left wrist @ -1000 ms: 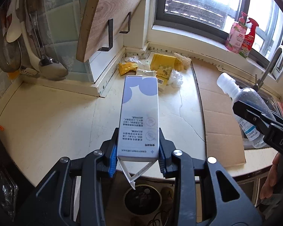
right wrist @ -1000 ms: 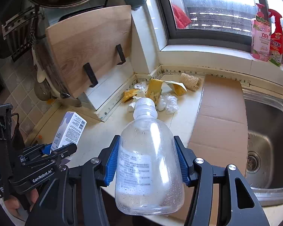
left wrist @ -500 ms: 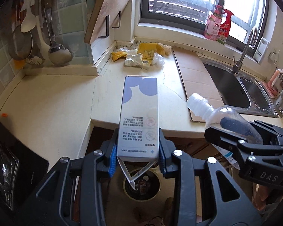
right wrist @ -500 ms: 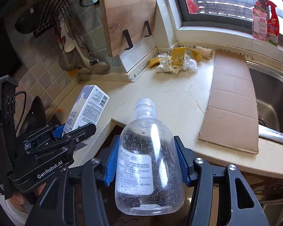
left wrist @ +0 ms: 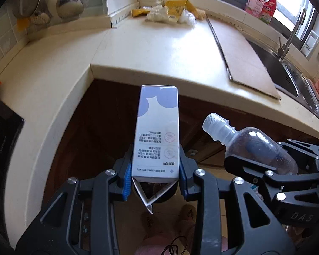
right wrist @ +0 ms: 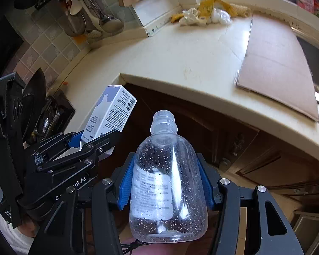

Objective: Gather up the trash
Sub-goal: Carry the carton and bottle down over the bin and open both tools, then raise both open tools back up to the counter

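My left gripper (left wrist: 154, 165) is shut on a white and lilac carton box (left wrist: 157, 131), its bottom flap hanging open; the same box (right wrist: 109, 114) shows at the left of the right wrist view. My right gripper (right wrist: 165, 182) is shut on a clear plastic bottle (right wrist: 165, 187) with a white cap, also visible as the bottle (left wrist: 253, 144) at the right of the left wrist view. Both grippers hang side by side in front of the counter edge, over dark cabinet fronts and floor. A pile of yellow wrappers and white crumpled paper (left wrist: 170, 12) lies in the counter's far corner.
The cream counter (left wrist: 159, 48) curves around in front of me. A flat cardboard sheet (left wrist: 242, 55) lies beside the steel sink (left wrist: 287, 78). Ladles hang on the tiled wall (right wrist: 91, 25). Spray bottles (left wrist: 263, 2) stand on the window sill. A person's shoe (left wrist: 185, 216) is on the floor below.
Both grippers have drawn back from the counter and sunk below its edge, still carrying the box and the bottle. The trash pile in the corner now lies much farther off.
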The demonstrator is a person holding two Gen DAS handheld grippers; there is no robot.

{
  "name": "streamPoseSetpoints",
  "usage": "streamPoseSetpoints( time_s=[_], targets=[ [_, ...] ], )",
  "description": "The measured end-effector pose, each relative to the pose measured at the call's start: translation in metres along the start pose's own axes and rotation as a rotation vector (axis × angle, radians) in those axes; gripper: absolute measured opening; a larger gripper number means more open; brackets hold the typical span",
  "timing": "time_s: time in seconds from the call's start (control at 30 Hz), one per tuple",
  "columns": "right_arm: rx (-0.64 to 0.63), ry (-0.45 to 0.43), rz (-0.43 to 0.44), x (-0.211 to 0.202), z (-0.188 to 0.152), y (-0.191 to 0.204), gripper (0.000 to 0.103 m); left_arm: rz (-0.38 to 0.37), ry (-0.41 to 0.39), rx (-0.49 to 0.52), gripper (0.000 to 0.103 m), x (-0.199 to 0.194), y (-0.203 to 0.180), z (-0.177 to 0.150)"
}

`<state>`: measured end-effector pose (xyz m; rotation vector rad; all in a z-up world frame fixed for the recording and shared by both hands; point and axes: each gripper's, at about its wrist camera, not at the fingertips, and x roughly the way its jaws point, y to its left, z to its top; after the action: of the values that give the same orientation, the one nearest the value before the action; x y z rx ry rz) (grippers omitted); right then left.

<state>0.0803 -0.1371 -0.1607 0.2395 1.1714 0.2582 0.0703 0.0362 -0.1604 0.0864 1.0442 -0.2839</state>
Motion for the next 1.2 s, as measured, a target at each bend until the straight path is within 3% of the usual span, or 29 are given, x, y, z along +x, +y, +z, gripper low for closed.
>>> streamPoseSetpoints(
  time_s=[0.5, 0.8, 0.93, 1.0, 1.07, 1.2],
  targets=[
    [0.066, 0.227, -0.008, 0.199, -0.111, -0.086, 0.055, 0.016, 0.119, -0.102, 0.032, 0.169, 0.027, -0.133],
    [0.067, 0.263, -0.008, 0.302, -0.137, -0.106, 0.056, -0.022, 0.205, -0.091, 0.032, 0.263, 0.037, -0.181],
    [0.038, 0.271, -0.012, 0.339, -0.14, -0.108, 0.06, -0.052, 0.256, -0.112, 0.04, 0.3, 0.044, -0.195],
    [0.017, 0.267, -0.05, 0.354, -0.144, -0.114, 0.077, -0.049, 0.272, -0.138, 0.049, 0.317, 0.054, -0.201],
    [0.014, 0.248, -0.064, 0.368, -0.148, -0.12, 0.082, -0.049, 0.285, -0.157, 0.061, 0.333, 0.065, -0.205],
    [0.045, 0.253, -0.059, 0.386, -0.159, -0.137, 0.082, -0.026, 0.314, -0.158, 0.061, 0.357, 0.067, -0.214]
  ],
)
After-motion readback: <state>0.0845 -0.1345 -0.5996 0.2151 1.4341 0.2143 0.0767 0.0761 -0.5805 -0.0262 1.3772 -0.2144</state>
